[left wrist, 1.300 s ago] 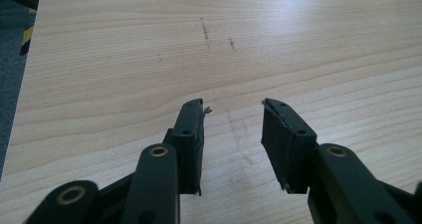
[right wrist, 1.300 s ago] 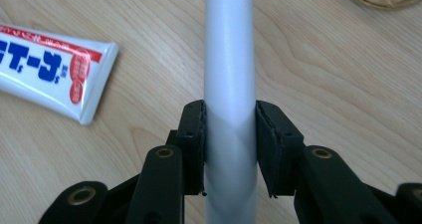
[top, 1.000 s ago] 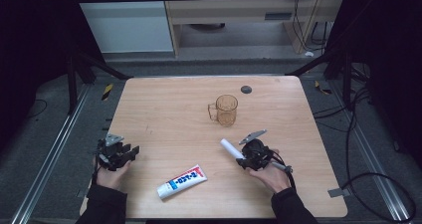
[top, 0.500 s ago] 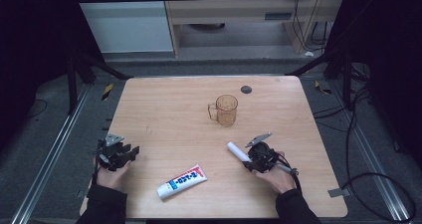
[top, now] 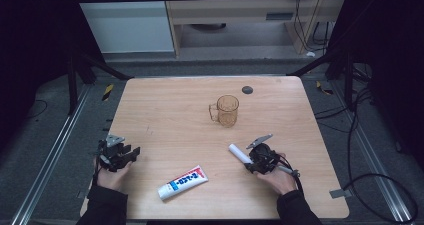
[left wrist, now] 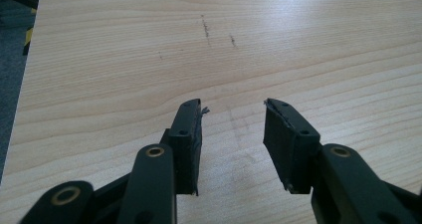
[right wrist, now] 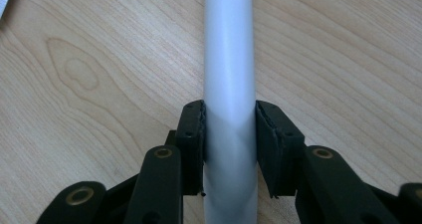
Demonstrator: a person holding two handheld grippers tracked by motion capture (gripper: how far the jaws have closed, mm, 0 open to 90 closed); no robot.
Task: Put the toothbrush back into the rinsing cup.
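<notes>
My right gripper [top: 254, 160] is shut on a white tube [top: 239, 153] near the table's front right; in the right gripper view the white tube [right wrist: 230, 84] runs straight up between both pads [right wrist: 193, 129], just above the wood. My left gripper [top: 131, 152] rests at the front left edge, open, with bare wood between its fingers [left wrist: 189, 134]. A white toothpaste tube [top: 183, 182] with blue and red print lies flat between the two hands. An amber transparent mug [top: 226, 110] stands upright at mid table, handle to the left.
A small dark round disc [top: 247, 89] lies near the table's [top: 165, 110] far edge. Dark frame legs and cables surround the table on the floor.
The right gripper with the white tube has drifted slightly right and toward the front edge. The left gripper has stayed put.
</notes>
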